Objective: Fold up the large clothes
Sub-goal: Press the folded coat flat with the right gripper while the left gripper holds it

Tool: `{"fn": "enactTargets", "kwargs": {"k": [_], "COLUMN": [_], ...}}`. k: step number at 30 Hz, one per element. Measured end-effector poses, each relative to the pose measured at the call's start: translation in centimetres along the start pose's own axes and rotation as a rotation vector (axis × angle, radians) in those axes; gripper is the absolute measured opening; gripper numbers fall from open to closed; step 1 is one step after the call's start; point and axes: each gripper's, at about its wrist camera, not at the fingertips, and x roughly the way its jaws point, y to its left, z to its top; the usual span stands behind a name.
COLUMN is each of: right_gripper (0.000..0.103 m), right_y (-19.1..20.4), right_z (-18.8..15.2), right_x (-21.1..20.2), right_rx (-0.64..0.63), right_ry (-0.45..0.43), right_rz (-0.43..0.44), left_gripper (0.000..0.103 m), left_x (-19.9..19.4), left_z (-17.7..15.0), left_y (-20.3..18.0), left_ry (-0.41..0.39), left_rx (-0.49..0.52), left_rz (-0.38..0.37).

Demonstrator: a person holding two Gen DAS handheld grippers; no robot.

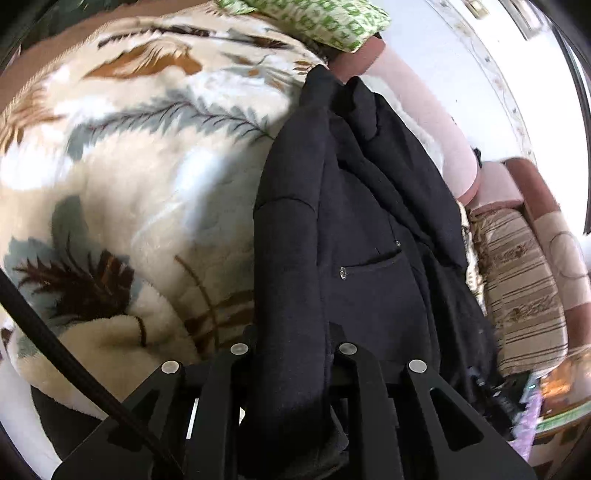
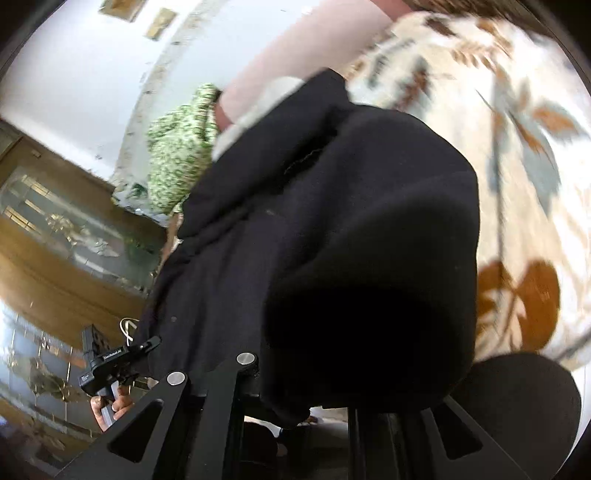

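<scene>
A large black jacket point(image 1: 354, 229) with a zip pocket is stretched over a cream blanket with a leaf pattern point(image 1: 147, 155). My left gripper point(image 1: 293, 343) is shut on a fold of the jacket's near edge; the cloth passes between its fingers. In the right wrist view the same jacket point(image 2: 332, 229) bulges over my right gripper point(image 2: 295, 373), which is shut on its edge; the right finger is hidden under the cloth. The left gripper point(image 2: 122, 354) also shows there at the lower left, in a hand, touching the jacket.
A green patterned pillow point(image 1: 325, 18) lies at the bed's far end, also in the right wrist view point(image 2: 181, 155). A pink bed rail point(image 1: 424, 110) runs beside the jacket. A striped brown cushion point(image 1: 524, 288) lies to the right. A wooden cabinet with glass point(image 2: 55, 229) stands on the left.
</scene>
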Motion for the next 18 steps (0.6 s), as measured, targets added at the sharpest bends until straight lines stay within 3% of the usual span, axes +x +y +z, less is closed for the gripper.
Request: {"fn": "enactTargets", "kwargs": {"k": [3, 9, 18], "right_gripper": [0.015, 0.015, 0.015], "right_y": [0.0, 3.6, 8.6], "right_z": [0.3, 2.7, 9.1], "right_x": [0.0, -0.8, -1.3], "right_rx": [-0.012, -0.122, -0.193], "right_ry": [0.005, -0.017, -0.113], "right_rz": [-0.012, -0.029, 0.011], "left_gripper": [0.015, 0.015, 0.015], "left_x": [-0.5, -2.2, -3.5], "left_z": [0.4, 2.0, 9.0], "left_y": [-0.8, -4.5, -9.4], "left_ry": [-0.011, -0.072, -0.171], "left_rx": [0.029, 0.115, 0.151], "left_rz": [0.011, 0.013, -0.011]}}
